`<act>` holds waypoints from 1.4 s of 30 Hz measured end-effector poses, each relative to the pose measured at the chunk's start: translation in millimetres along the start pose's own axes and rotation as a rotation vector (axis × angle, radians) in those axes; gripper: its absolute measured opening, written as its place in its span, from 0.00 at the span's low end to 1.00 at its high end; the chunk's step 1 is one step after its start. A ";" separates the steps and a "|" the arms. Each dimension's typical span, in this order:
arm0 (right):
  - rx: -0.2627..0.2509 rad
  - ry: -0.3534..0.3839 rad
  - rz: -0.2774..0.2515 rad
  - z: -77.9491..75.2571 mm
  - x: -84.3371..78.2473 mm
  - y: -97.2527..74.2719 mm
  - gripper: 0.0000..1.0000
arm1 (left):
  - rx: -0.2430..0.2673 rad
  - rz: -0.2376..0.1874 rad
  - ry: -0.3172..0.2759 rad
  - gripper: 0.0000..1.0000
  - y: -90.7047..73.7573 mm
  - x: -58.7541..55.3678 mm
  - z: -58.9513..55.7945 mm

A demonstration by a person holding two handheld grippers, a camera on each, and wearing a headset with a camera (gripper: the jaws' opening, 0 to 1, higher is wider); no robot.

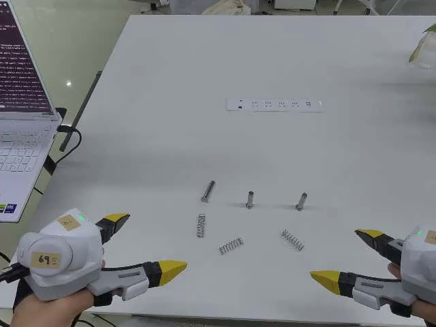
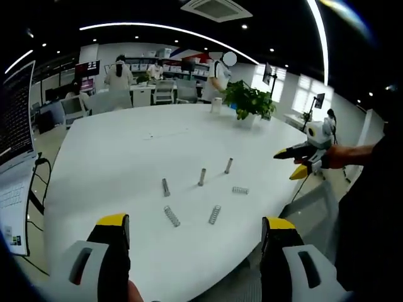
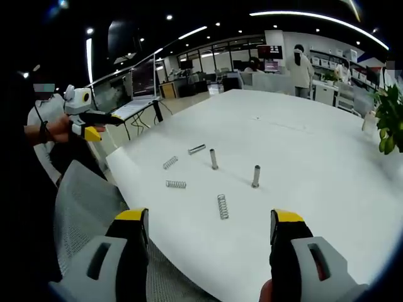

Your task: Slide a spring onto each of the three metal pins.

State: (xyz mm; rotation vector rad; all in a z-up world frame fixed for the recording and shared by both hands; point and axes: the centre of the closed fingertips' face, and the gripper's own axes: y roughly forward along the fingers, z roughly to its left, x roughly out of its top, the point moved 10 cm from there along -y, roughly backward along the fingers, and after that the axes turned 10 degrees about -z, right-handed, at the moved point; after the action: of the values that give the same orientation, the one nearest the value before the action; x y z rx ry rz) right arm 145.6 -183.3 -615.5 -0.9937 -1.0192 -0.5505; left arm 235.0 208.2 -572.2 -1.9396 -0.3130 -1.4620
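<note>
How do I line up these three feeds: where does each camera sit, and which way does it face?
Head view: on the headset, facing forward and down at the table, pins and springs; left gripper, right gripper and hands at the bottom.
Left gripper view: on the left gripper, facing across the table from its near left; own jaws below, right gripper at right.
Right gripper view: on the right gripper, facing from the near right; own jaws below, left gripper at left.
Shared: all show pins and springs.
</note>
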 end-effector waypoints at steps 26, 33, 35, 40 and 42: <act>0.003 -0.002 0.002 0.4 -0.4 -0.7 0.78 | 0.005 0.000 0.001 0.83 -1.4 1.7 3.8; 0.003 -0.001 0.004 0.2 -0.8 -1.1 0.78 | 0.008 0.001 -0.001 0.83 -2.1 0.9 3.6; 0.003 -0.001 0.003 0.0 -0.7 -1.1 0.78 | 0.009 0.001 -0.002 0.83 -2.3 -0.1 3.7; 0.004 -0.002 0.003 -0.4 -0.5 -0.5 0.77 | 0.009 0.001 -0.001 0.83 -2.5 -0.3 3.5; 0.004 -0.002 0.003 -0.3 -0.3 -0.3 0.78 | 0.009 0.001 -0.001 0.83 -3.1 0.1 3.2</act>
State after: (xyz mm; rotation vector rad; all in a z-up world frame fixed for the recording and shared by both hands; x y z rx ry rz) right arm 145.4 -183.7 -615.7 -0.9921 -1.0202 -0.5453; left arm 235.7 212.5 -571.4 -1.9335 -0.3189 -1.4568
